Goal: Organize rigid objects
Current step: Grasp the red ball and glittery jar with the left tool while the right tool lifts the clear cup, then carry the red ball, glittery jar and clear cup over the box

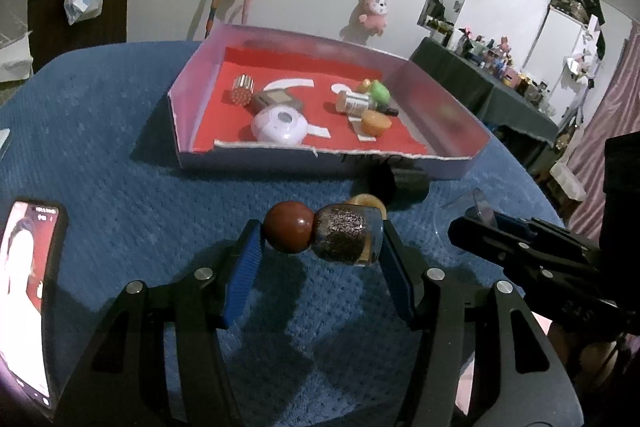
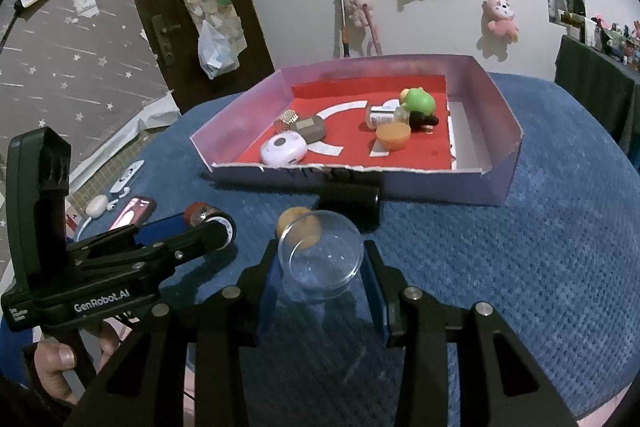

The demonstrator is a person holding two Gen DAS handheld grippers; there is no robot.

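Carrying step: left gripper is pinching a glitter-filled glass bottle with round brown cap above the blue cloth; right gripper is clamping a clear plastic cup. Next, probably, lifting both over the lilac red-floored box wall.

Glossy red-capped glitter bottle, clear plastic cup, nubby blue cloth.

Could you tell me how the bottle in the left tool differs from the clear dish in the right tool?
The glitter bottle is dark and speckled with a round brown cap, while the clear dish is see-through and open-topped. The bottle lies sideways between the left tool's pads; the dish sits tilted in the right tool. The bottle is elongated; the dish is low and round. Both are gripped above the blue cloth, short of the box.
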